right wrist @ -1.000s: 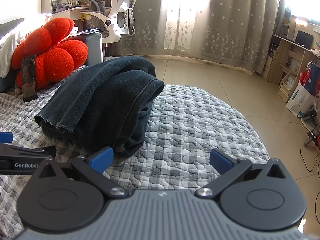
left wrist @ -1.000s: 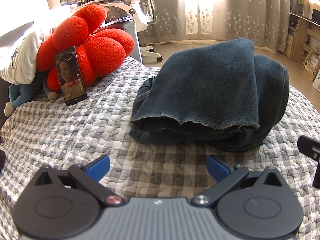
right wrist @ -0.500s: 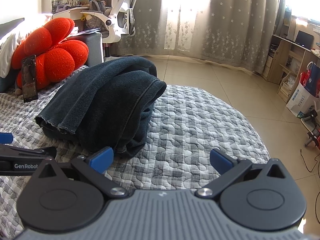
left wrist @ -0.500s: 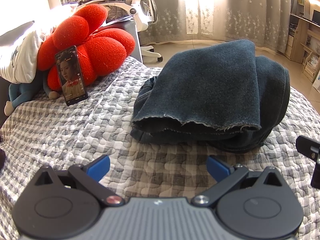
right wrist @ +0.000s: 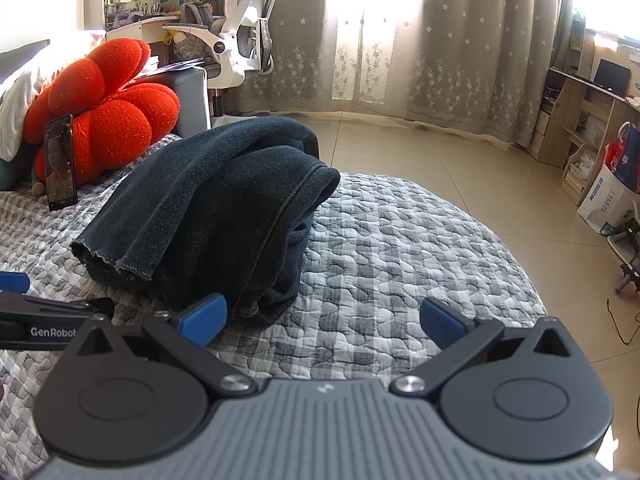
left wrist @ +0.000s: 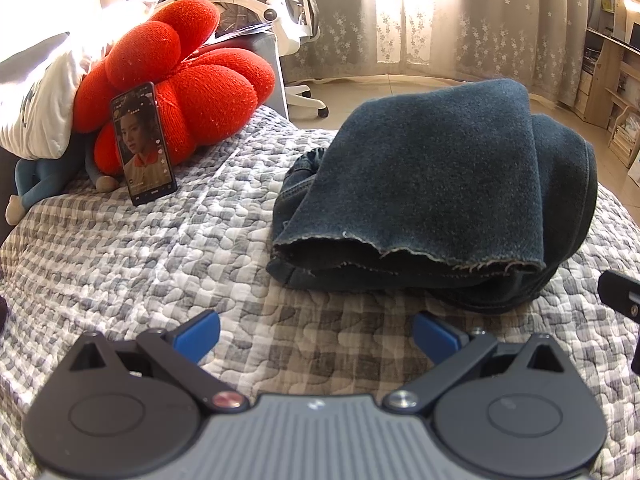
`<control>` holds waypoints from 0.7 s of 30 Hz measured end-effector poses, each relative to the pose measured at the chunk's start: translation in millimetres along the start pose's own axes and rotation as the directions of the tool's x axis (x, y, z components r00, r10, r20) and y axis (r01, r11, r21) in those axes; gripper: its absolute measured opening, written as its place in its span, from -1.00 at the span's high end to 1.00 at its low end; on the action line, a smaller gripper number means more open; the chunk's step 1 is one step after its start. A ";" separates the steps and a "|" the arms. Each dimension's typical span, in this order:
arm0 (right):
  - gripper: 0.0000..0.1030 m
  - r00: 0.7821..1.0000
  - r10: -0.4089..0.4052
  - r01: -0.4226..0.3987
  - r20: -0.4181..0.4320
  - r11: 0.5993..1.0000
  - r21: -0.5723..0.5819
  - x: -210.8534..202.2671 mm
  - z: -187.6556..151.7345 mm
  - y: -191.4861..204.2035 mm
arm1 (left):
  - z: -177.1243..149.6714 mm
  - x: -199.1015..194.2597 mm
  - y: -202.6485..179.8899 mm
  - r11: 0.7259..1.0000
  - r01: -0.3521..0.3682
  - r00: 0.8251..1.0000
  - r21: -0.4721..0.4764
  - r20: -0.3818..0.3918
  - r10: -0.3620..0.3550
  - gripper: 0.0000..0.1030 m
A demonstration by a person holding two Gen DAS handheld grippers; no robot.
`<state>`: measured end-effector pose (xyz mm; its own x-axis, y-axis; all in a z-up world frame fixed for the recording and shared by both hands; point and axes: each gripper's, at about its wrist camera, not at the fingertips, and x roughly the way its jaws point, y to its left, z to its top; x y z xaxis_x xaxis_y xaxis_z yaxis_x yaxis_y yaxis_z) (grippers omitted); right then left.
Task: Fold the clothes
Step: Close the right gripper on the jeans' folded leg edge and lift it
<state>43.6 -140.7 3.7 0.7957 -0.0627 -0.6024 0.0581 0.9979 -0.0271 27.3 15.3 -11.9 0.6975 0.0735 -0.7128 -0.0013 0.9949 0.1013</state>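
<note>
Folded jeans (left wrist: 440, 184) lie on the quilt (left wrist: 140, 248), raw hem toward the near side. Left gripper (left wrist: 316, 334) is level and low over the quilt, just near of the hem, fingers spread wide, empty. Right gripper (right wrist: 324, 318) is level at the jeans' near right corner, likewise spread, holding nothing. Phone (left wrist: 143, 144) leans on red cushion (left wrist: 180, 88), far left.

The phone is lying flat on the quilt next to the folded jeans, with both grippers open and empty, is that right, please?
Not quite. The phone is not lying flat: it stands propped upright against the red cushion, well apart from the jeans, as the left wrist view shows. The rest holds: the left gripper and right gripper are open and empty over the quilt.
</note>
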 end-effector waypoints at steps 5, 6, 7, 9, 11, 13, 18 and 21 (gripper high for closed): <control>-1.00 0.999 0.035 -0.037 0.038 0.998 0.049 0.2 5.8 -6.2 | 5.4 6.6 5.8 0.999 0.025 0.999 -0.024 0.025 -0.025 -0.99; -1.00 0.998 0.043 -0.046 0.045 0.997 0.063 0.7 7.2 -8.1 | 6.2 7.8 6.8 0.999 0.035 0.999 -0.030 0.031 -0.034 -0.99; -1.00 0.997 0.051 -0.055 0.052 0.996 0.077 1.1 8.5 -10.1 | 7.0 9.1 7.7 0.998 0.046 0.998 -0.035 0.036 -0.045 -0.99; -1.00 0.996 0.066 -0.073 0.067 0.992 0.106 2.0 11.2 -14.0 | 7.9 12.2 10.2 0.997 0.068 0.997 -0.041 0.041 -0.066 -0.99; -1.00 0.992 0.086 -0.098 0.092 0.987 0.128 3.0 14.4 -16.6 | 8.2 16.0 13.2 0.994 0.094 0.995 -0.048 0.045 -0.092 -0.99; -1.00 0.985 0.106 -0.126 0.138 0.982 0.140 0.4 17.9 -16.8 | 8.6 19.8 16.3 0.991 0.120 0.992 -0.055 0.049 -0.117 -0.99; -0.86 0.951 0.202 -0.233 0.233 0.966 0.111 -8.5 24.7 -4.4 | 5.8 25.7 22.9 0.982 0.177 0.983 -0.059 0.067 -0.173 -0.99; -0.75 0.929 0.290 -0.318 0.230 0.943 0.095 -5.5 26.7 6.2 | 3.0 27.7 25.9 0.978 0.202 0.976 -0.041 0.086 -0.198 -0.99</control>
<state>55.7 -134.5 28.2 0.8948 0.2280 -0.3839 -0.1408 0.9600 0.2420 48.7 42.9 -26.9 0.7430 -0.1315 -0.6562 0.1104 0.9912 -0.0736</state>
